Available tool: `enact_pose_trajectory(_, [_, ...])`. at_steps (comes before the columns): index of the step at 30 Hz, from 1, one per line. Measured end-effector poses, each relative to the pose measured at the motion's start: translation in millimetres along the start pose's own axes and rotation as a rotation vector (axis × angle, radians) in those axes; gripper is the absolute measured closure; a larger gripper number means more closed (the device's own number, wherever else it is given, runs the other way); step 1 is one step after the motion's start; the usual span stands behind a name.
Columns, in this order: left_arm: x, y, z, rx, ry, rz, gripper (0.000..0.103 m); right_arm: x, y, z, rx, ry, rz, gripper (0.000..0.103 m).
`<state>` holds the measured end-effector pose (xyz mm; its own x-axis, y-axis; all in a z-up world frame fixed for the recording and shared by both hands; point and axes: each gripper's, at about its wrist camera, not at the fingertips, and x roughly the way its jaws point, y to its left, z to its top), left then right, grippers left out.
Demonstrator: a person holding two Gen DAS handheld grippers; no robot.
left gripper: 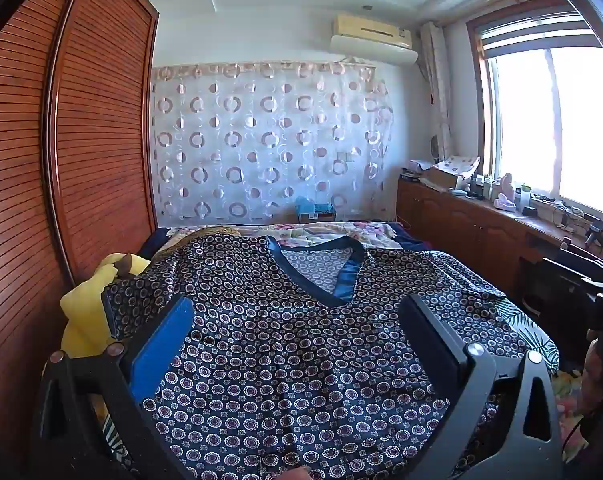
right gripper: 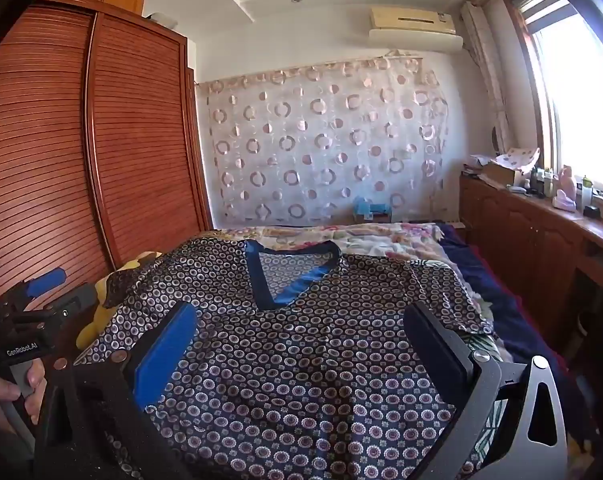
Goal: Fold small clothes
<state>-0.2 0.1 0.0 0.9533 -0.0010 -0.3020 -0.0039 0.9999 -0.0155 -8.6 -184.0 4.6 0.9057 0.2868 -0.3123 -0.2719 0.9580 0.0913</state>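
Item: patterned V-neck top [left gripper: 285,344], dark with small ring motifs and a blue-trimmed neckline [left gripper: 321,276]. It lies spread flat, front up, on the bed [right gripper: 513,320], neckline toward the far wall.

Handling, as we judge it: thin, light, soft cloth with a slight sheen, so likely slippery and prone to sliding on itself. We would pinch it at a sleeve edge or a hem corner, not mid-panel.

Surroundings, reckoned from the top:
- Louvred wooden wardrobe [left gripper: 101,128], left of it.
- Circle-print curtain [left gripper: 269,140], on the wall beyond it.
- Window [left gripper: 557,128] and low wooden cabinets [left gripper: 461,220], to its right.
- Yellow soft toy [left gripper: 85,312], touching its left sleeve.

Our tools:
- Left gripper [left gripper: 301,344]: fingers spread wide above the top, holding nothing.
- Right gripper [right gripper: 305,344]: likewise apart, empty.
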Motion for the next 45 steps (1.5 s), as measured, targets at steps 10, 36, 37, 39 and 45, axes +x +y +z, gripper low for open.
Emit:
enact_pose_trajectory(10, [0.2, 0.4, 0.1, -0.001, 0.003, -0.001, 0.0, -0.2, 1.8, 0.4, 0.004, 0.004, 0.005, 0.0])
enact_pose_trajectory(36, [-0.4, -0.9, -0.9, 0.005, 0.002, 0.0, 0.0, 1.6, 0.3, -0.3, 0.004, 0.004, 0.006, 0.0])
enact_pose_trajectory(37, [-0.4, -0.9, -0.9, 0.005, 0.002, 0.0, 0.0, 1.6, 0.4, -0.4, 0.004, 0.003, 0.005, 0.0])
enact_pose_trajectory(39, [-0.3, -1.0, -0.9, 0.005, 0.002, 0.001, 0.0, 1.7, 0.6, -0.3, 0.005, 0.003, 0.005, 0.0])
enact_pose_trajectory(45, [-0.6, -1.1, -0.8, 0.007, 0.003, 0.0, 0.0, 1.5, 0.0, 0.0, 0.004, 0.003, 0.006, 0.0])
